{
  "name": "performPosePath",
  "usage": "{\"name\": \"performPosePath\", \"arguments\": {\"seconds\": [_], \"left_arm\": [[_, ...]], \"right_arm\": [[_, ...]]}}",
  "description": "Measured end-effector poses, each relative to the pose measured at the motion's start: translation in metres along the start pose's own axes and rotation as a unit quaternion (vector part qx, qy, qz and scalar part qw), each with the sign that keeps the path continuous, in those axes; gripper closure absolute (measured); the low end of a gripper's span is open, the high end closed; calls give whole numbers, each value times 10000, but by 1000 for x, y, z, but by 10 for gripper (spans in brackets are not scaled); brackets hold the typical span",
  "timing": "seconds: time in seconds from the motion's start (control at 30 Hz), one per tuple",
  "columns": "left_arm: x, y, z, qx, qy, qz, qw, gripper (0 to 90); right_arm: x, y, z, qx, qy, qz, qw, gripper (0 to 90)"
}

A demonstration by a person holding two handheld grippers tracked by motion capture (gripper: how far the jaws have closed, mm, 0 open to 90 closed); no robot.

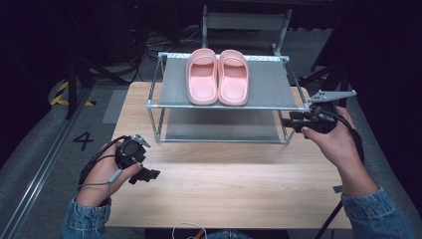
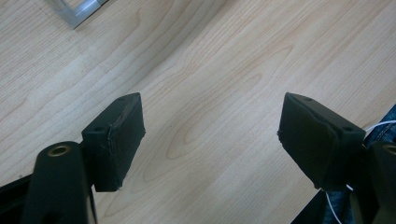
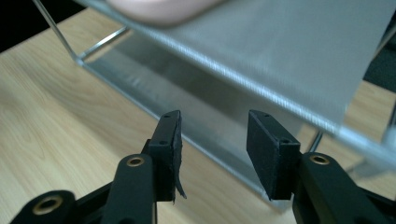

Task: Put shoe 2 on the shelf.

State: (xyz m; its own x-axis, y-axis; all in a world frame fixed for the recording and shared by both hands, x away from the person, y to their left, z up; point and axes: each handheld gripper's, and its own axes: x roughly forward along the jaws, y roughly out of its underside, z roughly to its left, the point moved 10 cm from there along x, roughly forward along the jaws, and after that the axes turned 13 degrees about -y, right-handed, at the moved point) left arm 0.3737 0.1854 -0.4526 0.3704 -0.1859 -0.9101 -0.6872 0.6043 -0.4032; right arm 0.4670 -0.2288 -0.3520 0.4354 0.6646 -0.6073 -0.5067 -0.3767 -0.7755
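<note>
A pair of pink slippers (image 1: 217, 76) lies side by side on the grey top shelf of a two-tier metal rack (image 1: 268, 87) at the table's far side. My right gripper (image 1: 292, 122) is level at the rack's front right post, open, nothing between its pads. In the right gripper view the gripper (image 3: 212, 140) faces the rack's lower tier (image 3: 201, 100), with a slipper's edge (image 3: 159, 9) blurred above. My left gripper (image 1: 145, 175) rests at the table's left front. Its jaws (image 2: 210, 140) stand wide open over bare wood.
The wooden table (image 1: 224, 184) stretches broad in front of the rack. A metal frame (image 1: 246, 22) stands behind the rack. The grey floor at left carries a painted 4 (image 1: 83, 140) and yellow-black tape (image 1: 62, 93). A thin cable (image 1: 186, 228) lies at the front edge.
</note>
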Motion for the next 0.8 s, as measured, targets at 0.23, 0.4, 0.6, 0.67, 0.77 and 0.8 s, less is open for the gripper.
{"name": "performPosePath", "arguments": {"seconds": [0.23,0.4,0.6,0.67,0.77,0.8], "left_arm": [[3,1,1,29,6,48,10000,233],[4,2,1,-4,23,74,10000,233],[5,3,1,-41,32,111,9999,233],[5,3,2,4,24,96,10000,233],[5,3,1,-18,30,117,9999,233],[5,3,2,-15,30,101,9999,233]], "right_arm": [[-5,37,-2,172,69,209,9996,540],[-1,71,-4,372,140,537,9978,536],[8,104,-7,747,14,724,9946,526],[10,110,-9,814,30,747,9939,523],[9,115,-11,834,67,739,9937,499],[9,116,-10,852,56,697,9939,484]]}}
